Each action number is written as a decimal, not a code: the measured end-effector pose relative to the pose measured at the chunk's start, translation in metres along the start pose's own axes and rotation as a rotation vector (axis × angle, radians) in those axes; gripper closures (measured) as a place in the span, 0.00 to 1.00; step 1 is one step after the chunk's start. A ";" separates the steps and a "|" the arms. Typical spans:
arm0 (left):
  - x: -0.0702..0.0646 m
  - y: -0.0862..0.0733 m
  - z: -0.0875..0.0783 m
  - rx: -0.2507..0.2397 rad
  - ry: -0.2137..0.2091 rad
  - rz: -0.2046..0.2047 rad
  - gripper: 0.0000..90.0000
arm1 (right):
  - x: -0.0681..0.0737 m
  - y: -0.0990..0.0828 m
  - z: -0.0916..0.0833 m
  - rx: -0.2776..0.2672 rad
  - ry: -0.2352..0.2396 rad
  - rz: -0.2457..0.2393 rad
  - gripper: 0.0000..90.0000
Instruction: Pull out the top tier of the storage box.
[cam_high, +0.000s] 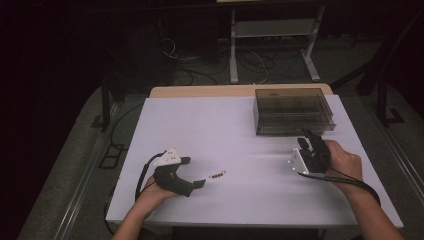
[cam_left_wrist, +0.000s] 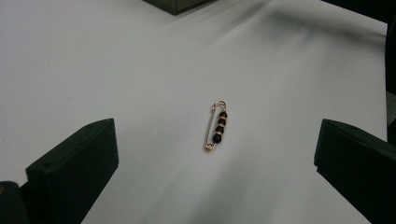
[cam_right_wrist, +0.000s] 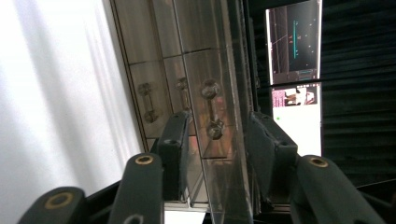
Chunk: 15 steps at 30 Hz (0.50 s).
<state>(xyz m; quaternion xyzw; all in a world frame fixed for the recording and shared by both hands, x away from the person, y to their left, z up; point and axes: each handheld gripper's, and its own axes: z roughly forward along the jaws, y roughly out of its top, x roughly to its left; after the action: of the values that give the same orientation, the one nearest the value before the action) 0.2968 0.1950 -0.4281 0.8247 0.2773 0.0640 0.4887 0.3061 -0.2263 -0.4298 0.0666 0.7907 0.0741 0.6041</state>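
Note:
A gold safety pin with black beads (cam_high: 218, 175) lies on the white table (cam_high: 225, 125), just right of my left gripper (cam_high: 194, 171). In the left gripper view the pin (cam_left_wrist: 217, 126) rests on the table between the wide-open jaws of the left gripper (cam_left_wrist: 217, 156), untouched. My right gripper (cam_high: 305, 138) points at the front of a clear smoky drawer box (cam_high: 292, 111). In the right gripper view its jaws stand apart on either side of a small drawer handle (cam_right_wrist: 211, 109); the right gripper (cam_right_wrist: 219, 128) does not press on it.
The drawer box (cam_right_wrist: 154, 56) has several drawers with small handles and stands at the table's back right. Beyond the table are a metal stand (cam_high: 272, 45) and cables on the floor (cam_high: 200, 70). A lit screen (cam_right_wrist: 294, 42) shows past the box.

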 end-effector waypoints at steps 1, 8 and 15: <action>0.000 0.000 0.000 0.000 0.000 -0.001 0.00 | 0.000 0.000 -0.002 -0.001 0.000 0.005 0.61; 0.000 0.000 0.000 0.002 0.001 0.001 0.00 | 0.001 -0.002 -0.011 -0.002 -0.004 0.041 0.53; -0.001 0.000 0.001 0.003 0.001 -0.002 0.00 | 0.003 -0.002 -0.015 -0.002 0.006 0.084 0.46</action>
<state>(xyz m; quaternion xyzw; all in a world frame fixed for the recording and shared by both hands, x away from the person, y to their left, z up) 0.2965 0.1943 -0.4286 0.8252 0.2788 0.0636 0.4872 0.2904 -0.2284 -0.4296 0.0991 0.7889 0.1005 0.5981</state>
